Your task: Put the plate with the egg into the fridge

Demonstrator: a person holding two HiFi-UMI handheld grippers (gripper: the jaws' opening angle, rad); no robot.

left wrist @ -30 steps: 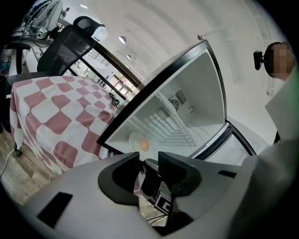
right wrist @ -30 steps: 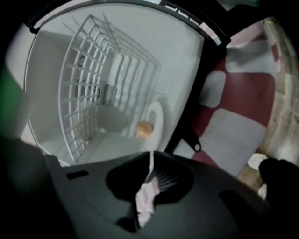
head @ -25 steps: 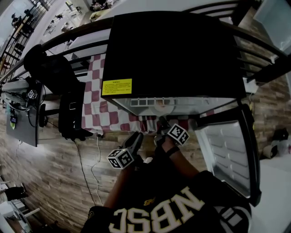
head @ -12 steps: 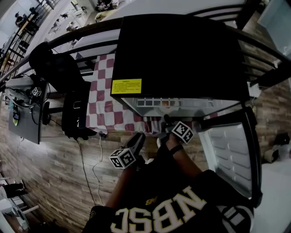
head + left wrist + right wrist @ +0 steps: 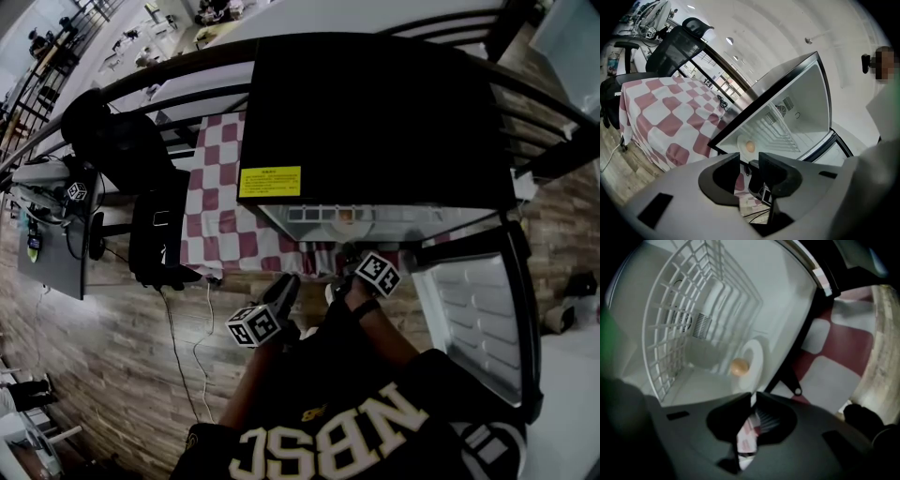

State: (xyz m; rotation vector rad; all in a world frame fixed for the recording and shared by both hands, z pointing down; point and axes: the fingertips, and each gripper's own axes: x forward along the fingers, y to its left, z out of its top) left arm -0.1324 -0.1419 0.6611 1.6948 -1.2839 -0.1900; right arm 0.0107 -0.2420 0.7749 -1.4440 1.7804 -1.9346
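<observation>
The black fridge [image 5: 375, 112] stands with its door [image 5: 478, 319] swung out to the right. Inside, near the front edge of its white floor, lies a white plate [image 5: 754, 363] with a brown egg [image 5: 739, 366] on it; the left gripper view also catches the egg [image 5: 750, 146]. My right gripper [image 5: 345, 255] hangs just in front of the opening, shut, with nothing between its fingers and clear of the plate. My left gripper [image 5: 286, 286] is lower and to the left, its jaws a narrow gap apart and empty.
A table with a red and white checked cloth [image 5: 217, 216] stands left of the fridge. A black bag [image 5: 155, 230] hangs beside it. A cable [image 5: 192, 347] trails over the wooden floor. A white wire shelf [image 5: 693, 296] spans the fridge above the plate.
The head view has shifted a little, so the fridge sits further right in the picture. Both grippers stay before the opening, and the plate with the egg has not moved.
</observation>
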